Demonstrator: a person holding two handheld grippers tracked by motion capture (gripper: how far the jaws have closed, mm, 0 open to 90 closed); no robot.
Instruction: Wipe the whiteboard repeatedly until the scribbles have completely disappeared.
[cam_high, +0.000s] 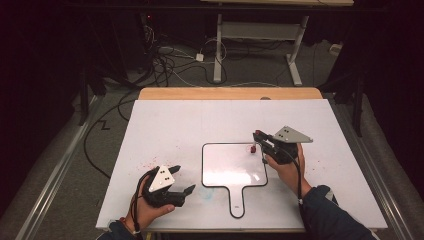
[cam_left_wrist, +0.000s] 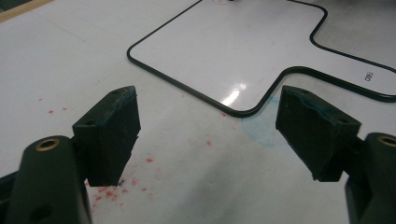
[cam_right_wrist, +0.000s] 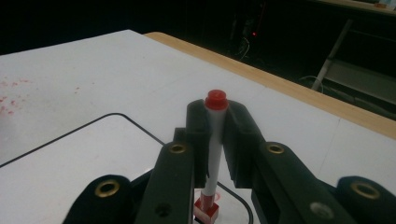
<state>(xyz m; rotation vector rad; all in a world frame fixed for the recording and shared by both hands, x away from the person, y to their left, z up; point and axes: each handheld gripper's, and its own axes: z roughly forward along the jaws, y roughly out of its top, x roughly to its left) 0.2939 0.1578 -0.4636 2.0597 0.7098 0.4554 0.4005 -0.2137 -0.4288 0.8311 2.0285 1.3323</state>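
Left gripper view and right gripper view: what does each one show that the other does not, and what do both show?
Left gripper view: open left tongs, red specks, a bluish smear, the board's handle. Right gripper view: right tongs shut on a red-capped marker, the table's wooden edge, the dark room behind. Both: the white table and the black-rimmed whiteboard.

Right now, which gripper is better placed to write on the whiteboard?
Right. The right gripper is shut on the red marker at the whiteboard corner; the left gripper sits open beside it.

A white-topped table (cam_high: 165, 125) carries a small paddle-shaped whiteboard (cam_high: 220, 172), with red specks (cam_high: 147, 162) beside it.
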